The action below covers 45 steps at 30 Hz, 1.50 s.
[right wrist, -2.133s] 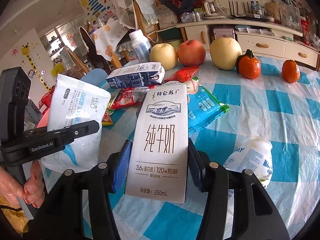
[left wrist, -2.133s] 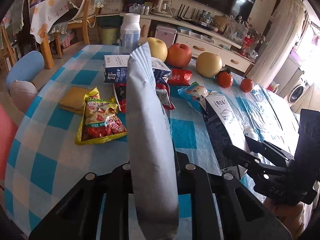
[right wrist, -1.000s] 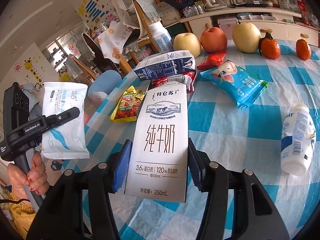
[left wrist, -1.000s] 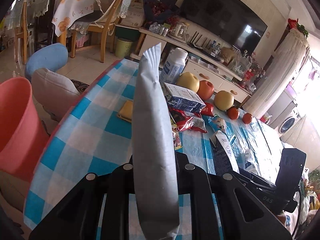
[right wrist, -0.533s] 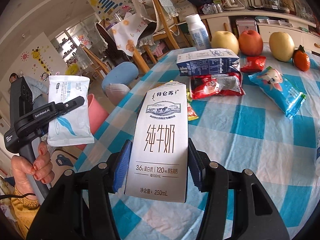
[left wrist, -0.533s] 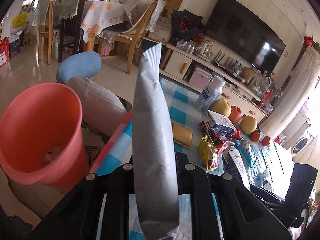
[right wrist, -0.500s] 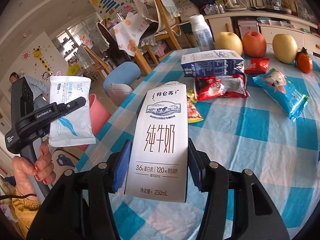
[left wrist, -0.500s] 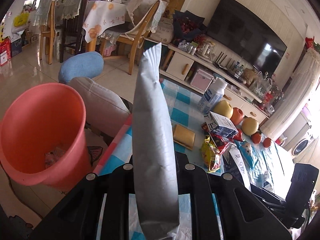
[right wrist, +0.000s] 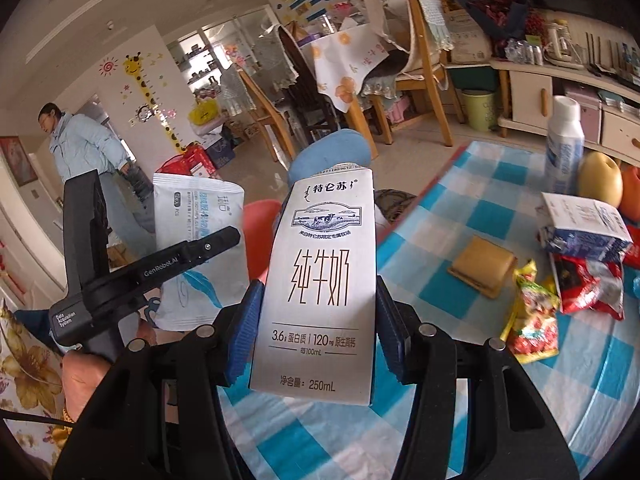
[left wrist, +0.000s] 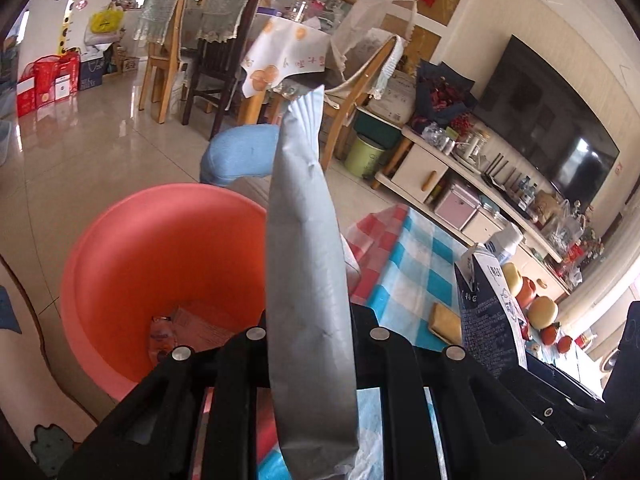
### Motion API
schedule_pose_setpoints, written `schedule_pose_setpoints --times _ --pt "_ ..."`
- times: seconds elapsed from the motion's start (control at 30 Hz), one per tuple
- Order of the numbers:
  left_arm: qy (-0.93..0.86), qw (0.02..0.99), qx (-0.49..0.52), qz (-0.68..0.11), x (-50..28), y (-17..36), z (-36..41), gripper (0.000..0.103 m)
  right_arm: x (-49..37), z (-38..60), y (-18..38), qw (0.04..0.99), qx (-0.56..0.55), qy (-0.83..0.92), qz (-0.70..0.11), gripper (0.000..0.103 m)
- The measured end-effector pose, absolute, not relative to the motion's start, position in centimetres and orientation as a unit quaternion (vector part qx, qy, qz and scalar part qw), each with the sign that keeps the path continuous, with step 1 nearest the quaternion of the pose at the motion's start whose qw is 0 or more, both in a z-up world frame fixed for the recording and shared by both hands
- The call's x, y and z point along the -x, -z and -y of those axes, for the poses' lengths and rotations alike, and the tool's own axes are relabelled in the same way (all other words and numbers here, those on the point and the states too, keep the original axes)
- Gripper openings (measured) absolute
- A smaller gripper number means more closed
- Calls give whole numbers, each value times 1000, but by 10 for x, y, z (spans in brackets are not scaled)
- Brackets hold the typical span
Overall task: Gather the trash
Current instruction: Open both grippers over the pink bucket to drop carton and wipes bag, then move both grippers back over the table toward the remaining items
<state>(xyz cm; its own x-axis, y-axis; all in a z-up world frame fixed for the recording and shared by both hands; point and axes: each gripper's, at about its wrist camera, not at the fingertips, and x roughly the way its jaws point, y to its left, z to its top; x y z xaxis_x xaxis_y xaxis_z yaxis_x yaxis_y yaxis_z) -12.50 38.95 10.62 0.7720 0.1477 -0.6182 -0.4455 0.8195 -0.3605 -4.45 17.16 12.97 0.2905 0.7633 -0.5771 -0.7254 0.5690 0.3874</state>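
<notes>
My left gripper (left wrist: 316, 334) is shut on a flat white pouch (left wrist: 308, 264), seen edge-on and standing upright. Beyond and below it gapes a coral-pink bucket (left wrist: 160, 256) on the floor, with some wrappers at its bottom. My right gripper (right wrist: 318, 316) is shut on a white 250 mL milk carton (right wrist: 320, 280), its blue pads (right wrist: 246, 320) pressing both sides. In the right wrist view the left gripper (right wrist: 224, 240) and its pouch (right wrist: 196, 236) hang to the left, past the table edge. A strip of the bucket (right wrist: 260, 216) shows behind the carton.
The blue-checked table (right wrist: 440, 208) carries a tan packet (right wrist: 482, 264), snack bags (right wrist: 532, 312), a lying carton (right wrist: 584, 228), a white bottle (right wrist: 564, 148) and fruit. A blue stool (left wrist: 240, 156) and wooden chairs stand beyond the bucket. A person in a pale jacket (right wrist: 80, 148) stands far left.
Both grippers have swung left off the table towards the bucket, which now fills the left wrist view. Each still holds its item, and the snacks have slid to the right.
</notes>
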Motion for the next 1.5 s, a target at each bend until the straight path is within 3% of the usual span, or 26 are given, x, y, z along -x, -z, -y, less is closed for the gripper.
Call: schedule_pose_setpoints --times 0.33,0.6,0.67,0.7,0.8,0.93,1.13,1.27,1.5 --pt "-232 879 301 -288 140 -85 -461 18 40 -281 -147 779 20 -515 -358 55" --pt "-239 861 330 -304 131 -63 -491 18 36 -340 -126 766 50 -523 -370 57" --pt "-243 855 339 -307 133 -58 -495 22 35 -342 -119 773 47 -513 -372 68" --pt "-247 855 340 -305 134 -58 -493 29 34 -339 -117 775 39 -509 -372 76" --pt "-270 859 332 -281 139 -60 -491 66 35 -324 -118 790 23 -497 -359 82" --pt "-277 869 313 -264 138 -65 -482 77 40 -296 -122 825 39 -455 -334 88" --pt "-283 886 282 -234 137 -77 -464 86 47 -244 -122 856 51 -404 -319 92" --pt "-264 901 276 -206 138 -86 -449 87 55 -214 -121 871 69 -373 -312 93" --pt "-235 919 223 -226 122 -100 -414 89 74 -172 -114 884 112 -332 -310 95"
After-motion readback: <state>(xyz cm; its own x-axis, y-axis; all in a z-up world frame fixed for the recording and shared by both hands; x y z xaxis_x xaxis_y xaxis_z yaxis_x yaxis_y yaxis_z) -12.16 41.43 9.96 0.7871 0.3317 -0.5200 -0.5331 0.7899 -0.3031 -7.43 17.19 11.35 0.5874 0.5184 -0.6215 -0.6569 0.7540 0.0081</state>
